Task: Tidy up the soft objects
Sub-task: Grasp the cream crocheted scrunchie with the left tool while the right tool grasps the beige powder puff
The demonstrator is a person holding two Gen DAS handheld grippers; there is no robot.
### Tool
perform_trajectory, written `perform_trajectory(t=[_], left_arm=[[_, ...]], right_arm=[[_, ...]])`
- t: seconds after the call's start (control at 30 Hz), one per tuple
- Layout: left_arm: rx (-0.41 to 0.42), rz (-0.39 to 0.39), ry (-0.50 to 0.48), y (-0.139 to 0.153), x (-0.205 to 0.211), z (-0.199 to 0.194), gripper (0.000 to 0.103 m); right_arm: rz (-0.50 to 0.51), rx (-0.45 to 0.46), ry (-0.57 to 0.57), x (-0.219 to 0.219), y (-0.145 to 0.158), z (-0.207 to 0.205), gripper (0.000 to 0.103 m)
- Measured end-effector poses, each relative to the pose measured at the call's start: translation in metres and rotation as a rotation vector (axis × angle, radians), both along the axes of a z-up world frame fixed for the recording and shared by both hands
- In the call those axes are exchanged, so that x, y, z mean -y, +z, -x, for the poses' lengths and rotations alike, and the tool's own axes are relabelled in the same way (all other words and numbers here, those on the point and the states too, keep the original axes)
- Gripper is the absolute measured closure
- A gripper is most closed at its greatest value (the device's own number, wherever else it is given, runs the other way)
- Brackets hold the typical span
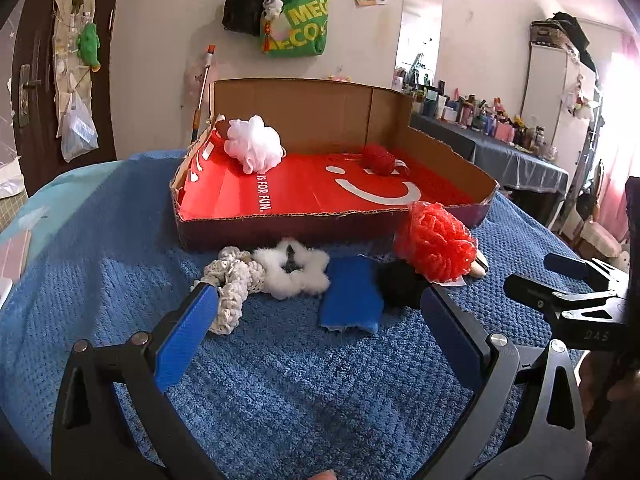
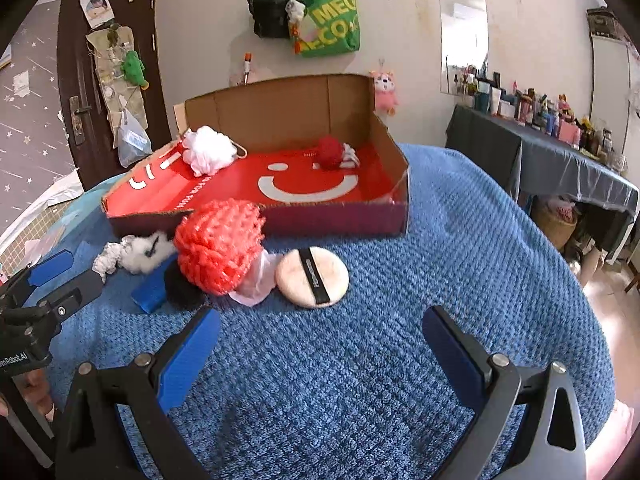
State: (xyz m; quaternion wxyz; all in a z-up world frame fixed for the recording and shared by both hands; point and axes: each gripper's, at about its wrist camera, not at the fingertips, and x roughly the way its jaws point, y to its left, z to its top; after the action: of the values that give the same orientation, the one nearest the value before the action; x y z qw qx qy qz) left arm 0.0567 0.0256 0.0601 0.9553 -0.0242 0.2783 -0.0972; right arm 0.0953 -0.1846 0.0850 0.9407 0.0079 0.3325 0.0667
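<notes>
A shallow cardboard box (image 1: 280,228) (image 2: 340,216) with a red floor holds a white mesh pouf (image 1: 253,144) (image 2: 208,150) and a red yarn ball (image 1: 378,158) (image 2: 330,152). In front of it on the blue blanket lie a cream crocheted piece (image 1: 232,284), a white fluffy scrunchie (image 1: 294,270) (image 2: 140,254), a blue sponge (image 1: 351,294) (image 2: 150,290), a black fluffy item (image 1: 400,284) (image 2: 182,286), a red mesh pouf (image 1: 436,242) (image 2: 220,246) and a round powder puff (image 2: 312,276). My left gripper (image 1: 320,320) is open just short of the sponge. My right gripper (image 2: 320,340) is open, nearer than the puff.
The blue knitted blanket (image 1: 280,380) (image 2: 460,260) covers the work surface and drops off at the right. A dark-clothed table with bottles (image 2: 560,148) stands to the right, a door (image 2: 108,80) at the back left, bags (image 1: 296,20) hang on the wall.
</notes>
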Motion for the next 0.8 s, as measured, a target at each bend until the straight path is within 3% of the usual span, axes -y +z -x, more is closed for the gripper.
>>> perform_trajectory(t=[0.8], left_arm=[[-0.041, -0.003, 0.006, -0.009, -0.001, -0.014, 0.000]], right_arm=[[-0.012, -0.039, 0.001, 0.003, -0.010, -0.013, 0.000]])
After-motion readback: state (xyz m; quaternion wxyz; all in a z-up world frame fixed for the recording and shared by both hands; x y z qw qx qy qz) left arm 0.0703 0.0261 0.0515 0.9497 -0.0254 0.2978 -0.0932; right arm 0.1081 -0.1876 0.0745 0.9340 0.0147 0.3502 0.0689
